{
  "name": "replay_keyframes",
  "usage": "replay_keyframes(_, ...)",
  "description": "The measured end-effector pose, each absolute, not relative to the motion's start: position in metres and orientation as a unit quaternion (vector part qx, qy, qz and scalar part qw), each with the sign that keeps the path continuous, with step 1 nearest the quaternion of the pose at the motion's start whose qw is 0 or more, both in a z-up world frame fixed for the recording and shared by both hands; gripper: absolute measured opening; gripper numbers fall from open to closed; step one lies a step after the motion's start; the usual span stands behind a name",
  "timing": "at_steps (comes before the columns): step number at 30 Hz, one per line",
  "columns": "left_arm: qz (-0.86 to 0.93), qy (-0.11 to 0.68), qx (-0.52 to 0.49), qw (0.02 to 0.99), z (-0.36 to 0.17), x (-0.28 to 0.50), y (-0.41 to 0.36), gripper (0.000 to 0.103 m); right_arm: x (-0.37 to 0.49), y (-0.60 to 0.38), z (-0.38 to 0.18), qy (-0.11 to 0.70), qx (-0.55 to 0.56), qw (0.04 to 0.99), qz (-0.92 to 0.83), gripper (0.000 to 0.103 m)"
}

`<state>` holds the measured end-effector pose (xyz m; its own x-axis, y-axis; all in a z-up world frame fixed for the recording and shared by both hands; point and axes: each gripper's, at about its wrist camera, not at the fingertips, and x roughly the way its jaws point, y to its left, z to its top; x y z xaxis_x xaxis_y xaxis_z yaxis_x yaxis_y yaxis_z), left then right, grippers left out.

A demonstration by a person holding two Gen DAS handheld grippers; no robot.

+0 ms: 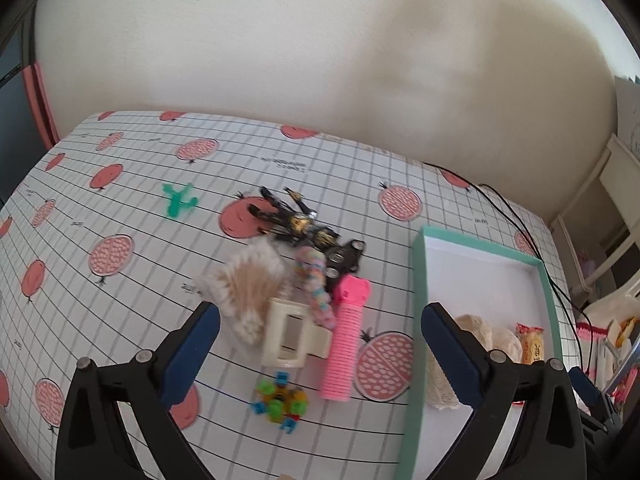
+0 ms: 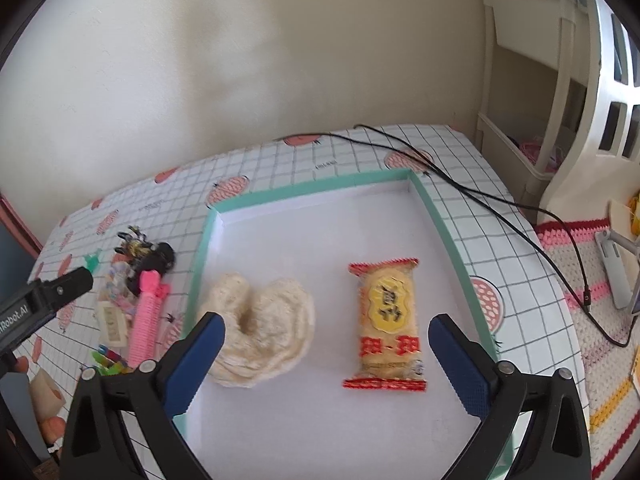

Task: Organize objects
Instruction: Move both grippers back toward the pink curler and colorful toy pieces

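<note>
Green and small, the plastic cactus [image 1: 179,200] lies far off to the left of the box [image 1: 416,320], alone on the counter [image 1: 120,184]. It looks light and hard, and I would pinch it across its middle stem.

Closer to the box is the pile. The cotton swabs [image 1: 250,280] look soft and feather-light in a slippery clear bag, so I would pinch the middle of the bundle. The black toy figure [image 1: 298,224] behind them has thin legs that could snap; I would take its thick body. The cream hair clip [image 1: 290,332] is stiff and smooth, best held across one side bar. The colourful little toy [image 1: 280,400] lies nearest to me and looks bumpy and light. The pastel twisty thing [image 1: 316,284] looks bendy. The pink ridged tube [image 1: 346,340] lies just beside the box's left wall. It seems stiff, and its ridges should stop it slipping, so I would grab it mid-length.

My left gripper [image 1: 320,344] hangs above this pile with its jaws wide apart and nothing in them.

Inside the box lie a pale loofah pad [image 2: 262,328], soft and squashy, and a crinkly snack packet [image 2: 386,324] to its right. My right gripper [image 2: 326,340] hangs over them, jaws spread wide and empty.
</note>
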<state>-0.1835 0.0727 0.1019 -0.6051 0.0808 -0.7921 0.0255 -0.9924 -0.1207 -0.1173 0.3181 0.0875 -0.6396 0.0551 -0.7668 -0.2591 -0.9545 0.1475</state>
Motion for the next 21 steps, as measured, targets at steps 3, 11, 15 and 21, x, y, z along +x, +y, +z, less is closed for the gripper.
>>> replay_keyframes(3,0.894,-0.061,-0.444,0.007,0.104,-0.183,0.058,0.101,-0.120,0.304,0.095,0.124,-0.404,0.076,0.903,0.103)
replay_keyframes(11,0.887,-0.087,-0.453,-0.023,0.104,-0.179,0.016,0.101,-0.132,0.251,0.104,0.137,-0.389,0.031,0.910,0.103)
replay_keyframes(15,0.877,-0.092,-0.471,-0.030,0.100,-0.178,0.003,0.101,-0.139,0.221,0.100,0.135,-0.400,0.007,0.907,0.103)
replay_keyframes(21,0.854,-0.137,-0.499,-0.052,0.089,-0.180,-0.020,0.101,-0.147,0.187,0.093,0.098,-0.415,-0.027,0.904,0.098)
